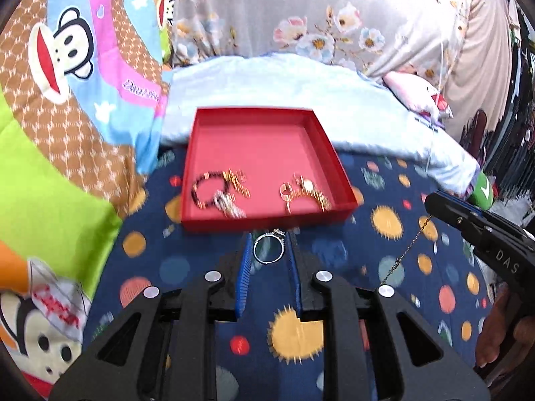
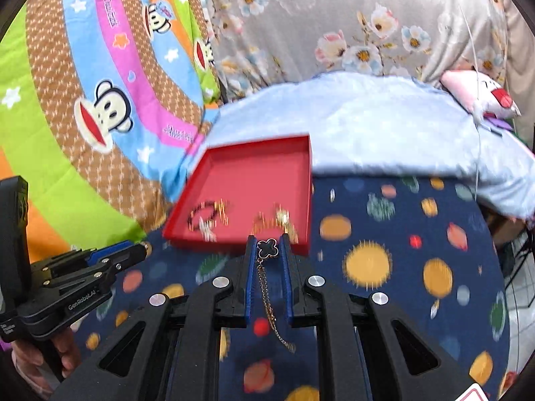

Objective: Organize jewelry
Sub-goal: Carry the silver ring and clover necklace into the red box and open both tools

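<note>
Covering the bed, a planet-print sheet (image 1: 384, 260) underlies both hand-held grippers, clamping ring (image 1: 268, 249) and necklace (image 2: 267, 249).

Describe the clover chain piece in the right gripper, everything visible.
The clover pendant is a black four-lobed charm with a thin gold rim, clamped between the blue pads of the right gripper at its fingertips. A fine gold chain hangs from its lower edge, trailing down between the fingers and ending loose. In the left wrist view the chain dangles clear above the navy bedsheet. It is held just short of the red tray.
</note>
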